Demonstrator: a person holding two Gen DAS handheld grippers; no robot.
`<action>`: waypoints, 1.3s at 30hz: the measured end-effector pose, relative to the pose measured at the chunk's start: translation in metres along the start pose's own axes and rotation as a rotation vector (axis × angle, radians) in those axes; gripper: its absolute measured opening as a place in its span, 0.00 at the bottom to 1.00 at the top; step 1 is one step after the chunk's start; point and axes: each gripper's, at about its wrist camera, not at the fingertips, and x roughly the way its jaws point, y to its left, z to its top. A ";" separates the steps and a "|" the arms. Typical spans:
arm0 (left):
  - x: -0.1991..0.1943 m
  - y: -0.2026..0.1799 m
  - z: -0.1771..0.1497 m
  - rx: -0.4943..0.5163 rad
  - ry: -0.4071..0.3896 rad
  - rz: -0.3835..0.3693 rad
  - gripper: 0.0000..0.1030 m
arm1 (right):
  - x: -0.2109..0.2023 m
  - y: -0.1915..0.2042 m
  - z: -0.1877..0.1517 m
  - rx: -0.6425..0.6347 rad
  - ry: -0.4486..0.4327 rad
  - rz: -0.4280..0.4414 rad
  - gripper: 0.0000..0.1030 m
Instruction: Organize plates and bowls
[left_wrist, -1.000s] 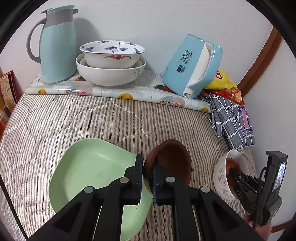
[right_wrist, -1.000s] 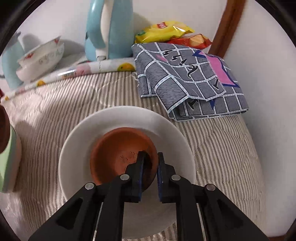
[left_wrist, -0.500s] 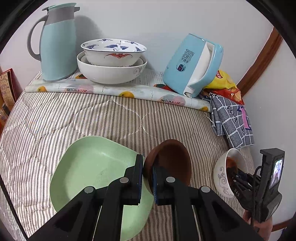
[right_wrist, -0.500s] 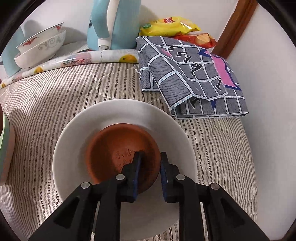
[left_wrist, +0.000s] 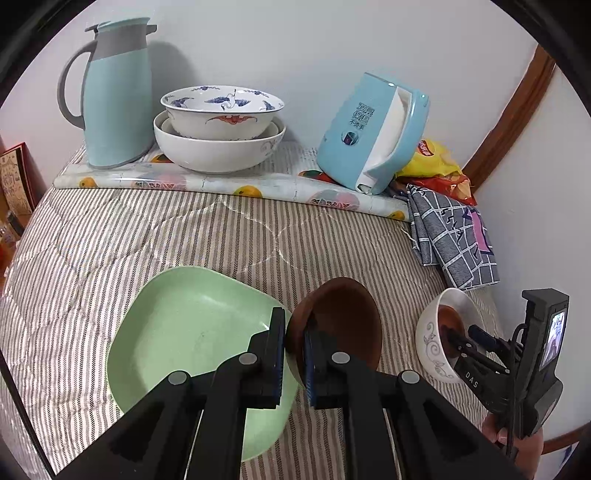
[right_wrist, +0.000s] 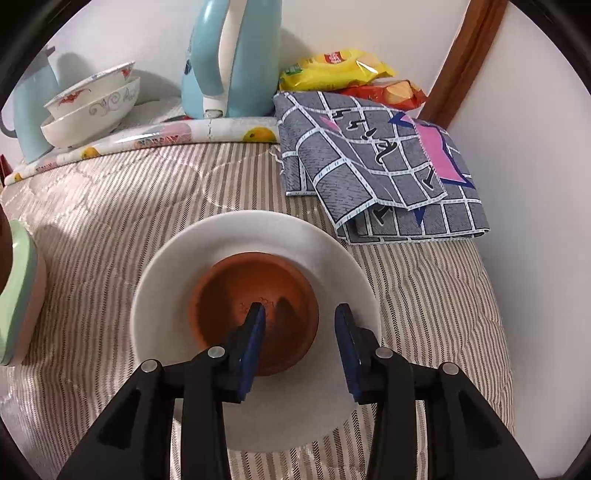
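Note:
In the left wrist view my left gripper (left_wrist: 294, 334) is shut on the rim of a dark brown bowl (left_wrist: 341, 321), held tilted beside a pale green square plate (left_wrist: 192, 336) on the striped cover. At the right a white bowl (left_wrist: 430, 332) holds a small terracotta bowl (left_wrist: 448, 325), with my right gripper reaching in. In the right wrist view my right gripper (right_wrist: 300, 323) is opening; its pads stand apart on either side of the terracotta bowl's (right_wrist: 236, 291) near rim without pressing it. That bowl rests inside the white bowl (right_wrist: 177, 258).
At the back, on a fruit-print mat, two stacked large bowls (left_wrist: 221, 125), a light blue jug (left_wrist: 114, 92) and a leaning blue kettle (left_wrist: 369, 133). Snack bags (right_wrist: 340, 70) and a folded grey checked cloth (right_wrist: 376, 166) lie at the right by the wall.
My right gripper's jaws, closed on the terracotta bowl's rim before, have spread apart and let it go; the bowl stays in the white bowl. The left gripper keeps its hold.

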 end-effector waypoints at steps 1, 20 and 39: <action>-0.002 -0.001 0.000 0.002 -0.002 -0.001 0.09 | -0.003 0.000 0.000 0.004 -0.006 0.008 0.38; -0.017 -0.075 -0.014 0.094 -0.009 -0.055 0.09 | -0.082 -0.068 -0.034 0.171 -0.142 0.009 0.38; 0.027 -0.149 -0.024 0.149 0.046 -0.077 0.09 | -0.111 -0.142 -0.088 0.288 -0.172 -0.038 0.38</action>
